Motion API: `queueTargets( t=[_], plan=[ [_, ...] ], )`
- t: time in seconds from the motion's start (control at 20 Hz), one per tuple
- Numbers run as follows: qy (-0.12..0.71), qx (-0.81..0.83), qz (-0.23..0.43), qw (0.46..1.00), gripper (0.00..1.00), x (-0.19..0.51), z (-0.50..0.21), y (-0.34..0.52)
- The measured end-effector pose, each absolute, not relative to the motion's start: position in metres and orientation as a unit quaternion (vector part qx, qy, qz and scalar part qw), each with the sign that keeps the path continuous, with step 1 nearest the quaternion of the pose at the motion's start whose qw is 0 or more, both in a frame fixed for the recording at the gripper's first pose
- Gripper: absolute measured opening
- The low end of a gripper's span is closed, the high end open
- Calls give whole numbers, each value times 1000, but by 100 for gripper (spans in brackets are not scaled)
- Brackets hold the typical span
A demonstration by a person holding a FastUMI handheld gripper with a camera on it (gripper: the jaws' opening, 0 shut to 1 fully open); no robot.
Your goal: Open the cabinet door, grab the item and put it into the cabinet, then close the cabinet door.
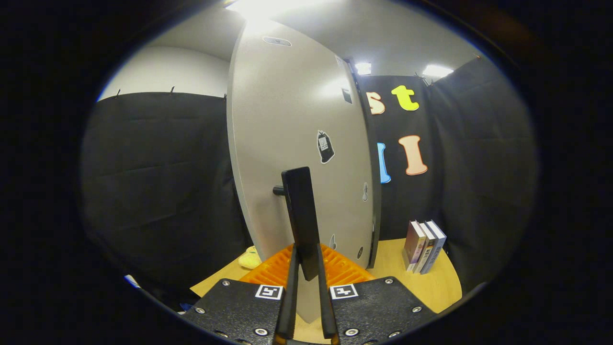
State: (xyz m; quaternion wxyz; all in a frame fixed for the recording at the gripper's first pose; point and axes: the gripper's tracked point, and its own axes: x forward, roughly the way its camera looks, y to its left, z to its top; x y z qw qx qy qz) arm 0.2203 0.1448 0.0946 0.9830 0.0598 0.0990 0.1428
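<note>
A: What is the claw (307, 268) at?

B: Its two fingers (292, 292) are drawn close together on the dark handle (301, 220) of the cabinet door (297, 129), one on each side of the bar's lower end. They look clamped on it.

A: Which way does the handle run?

B: Its long axis stands upright, rising from between the fingers toward the middle of the frame, leaning slightly left at the top. A short peg (278, 190) joins it to the door. The door is a tall pale panel, also upright, its edge turned toward the right of the frame.

A: And the item?

B: An orange ridged rack (345, 268) lies flat on the worktop (436, 282) just beyond the fingers, at the foot of the door (partly behind the handle).

A: The room?

B: A pale wooden worktop, dark cloth walls, bright ceiling lights (438, 71) at upper right. Three books (424, 247) stand upright at lower right.

A: Anything unclear?

B: A small yellow thing (250, 258) at lower left of the door is half hidden; I cannot tell what it is. The cabinet's inside is hidden behind the door.
</note>
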Motion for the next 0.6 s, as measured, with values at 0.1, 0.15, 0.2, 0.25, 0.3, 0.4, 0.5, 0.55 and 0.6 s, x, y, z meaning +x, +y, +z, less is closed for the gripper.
queueTargets(
  t=[0.1,0.15,0.2,0.25,0.3,0.4,0.5,0.55,0.6],
  plan=[
    [96,52,122,986,22,221,95,134],
    [93,47,111,988,22,221,95,128],
    [91,43,103,990,22,222,95,124],
    [91,41,97,990,22,221,95,121],
    [89,33,79,992,22,222,94,113],
    [84,15,44,995,22,222,95,94],
    [71,-10,3,997,22,221,100,73],
    [63,-24,-20,998,20,221,103,61],
    [56,-33,-42,997,18,220,103,50]
  ],
)
